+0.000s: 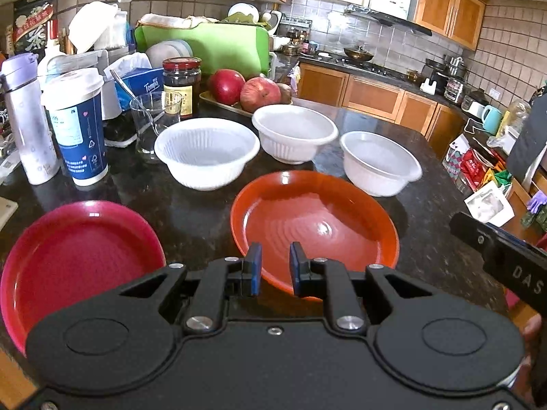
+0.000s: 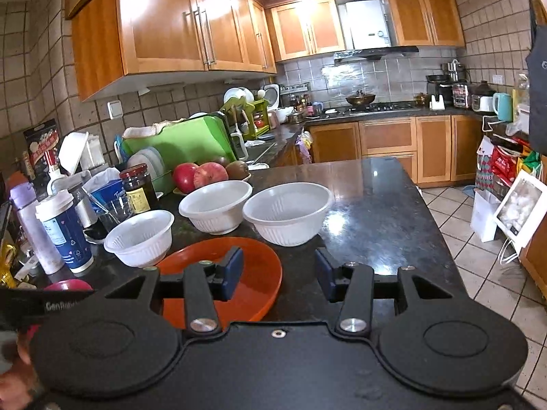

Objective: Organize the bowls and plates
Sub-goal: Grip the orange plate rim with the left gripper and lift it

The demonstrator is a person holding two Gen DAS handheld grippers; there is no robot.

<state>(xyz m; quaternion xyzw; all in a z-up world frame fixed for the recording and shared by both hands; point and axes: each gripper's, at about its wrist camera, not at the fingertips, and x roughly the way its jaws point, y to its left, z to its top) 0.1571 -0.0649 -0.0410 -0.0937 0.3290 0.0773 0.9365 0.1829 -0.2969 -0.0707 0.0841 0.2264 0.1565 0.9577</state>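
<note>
Both grippers are empty. The left gripper (image 1: 275, 268) has its fingers (image 1: 254, 266) narrowly parted with nothing between them, hovering over the near rim of the orange plate (image 1: 314, 218). The right gripper (image 2: 278, 275) has its fingers (image 2: 232, 271) set wider apart, also clear of any object, straddling that plate's right edge and bare counter (image 2: 376, 212). The red plate (image 1: 78, 256) lies just left of the orange one, apart from it. Three white bowls (image 1: 207, 152) (image 1: 294, 133) (image 1: 379, 162) stand in a row behind the plates, separate and upright. Judged from this layout, nothing is stacked yet; like items sit side by side, ready for nesting.
</note>
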